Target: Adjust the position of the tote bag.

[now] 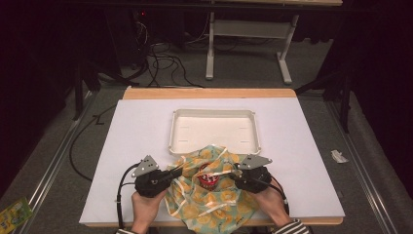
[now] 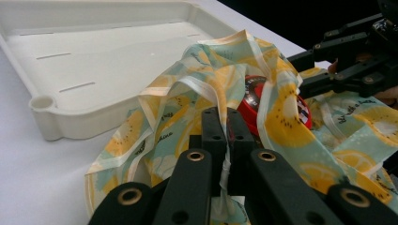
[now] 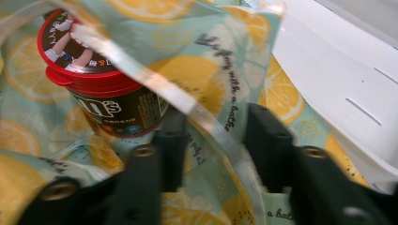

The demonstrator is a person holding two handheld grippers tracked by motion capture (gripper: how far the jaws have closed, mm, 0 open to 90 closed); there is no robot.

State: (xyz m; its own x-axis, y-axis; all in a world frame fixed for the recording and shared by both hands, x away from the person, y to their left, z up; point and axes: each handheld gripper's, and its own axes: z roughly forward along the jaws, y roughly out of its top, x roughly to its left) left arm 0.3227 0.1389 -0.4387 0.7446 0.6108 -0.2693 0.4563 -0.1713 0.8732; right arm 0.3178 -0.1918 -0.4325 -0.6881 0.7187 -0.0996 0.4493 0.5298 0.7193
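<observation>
Two tongs: both working the same lemon-print cloth [image 1: 209, 195] at the near edge of the counter [image 1: 136, 131], one on each side.
Left tongs [image 1: 176, 171]: clamped tight on a thin fold of the cloth's white-edged hem, you can see it pinched between the pads in the left gripper view [image 2: 226, 154]. Looks like it's there to anchor that side while the other hand does its thing.
Right tongs [image 1: 237, 171]: jaws partway apart, a white hem strip and some cloth running between them in the right gripper view [image 3: 213, 136], but the pads aren't pressing on anything I can see. My guess is it's lining up for a grab on that edge.
Cup [image 3: 101, 89]: red-lidded dark snack cup, upright in the middle of the cloth, just beyond the right tongs, fabric bunched up around it. Seems like the cloth is being wrapped around it, or unwrapped, can't say which.
Tray [image 1: 214, 129]: white, shallow, nothing in it, right behind the cloth, whose far corner laps over its near rim.
Hard to see: cup's base is buried in folds, label too blurry to read, and the cloth's near edge hangs off the counter out of frame.
</observation>
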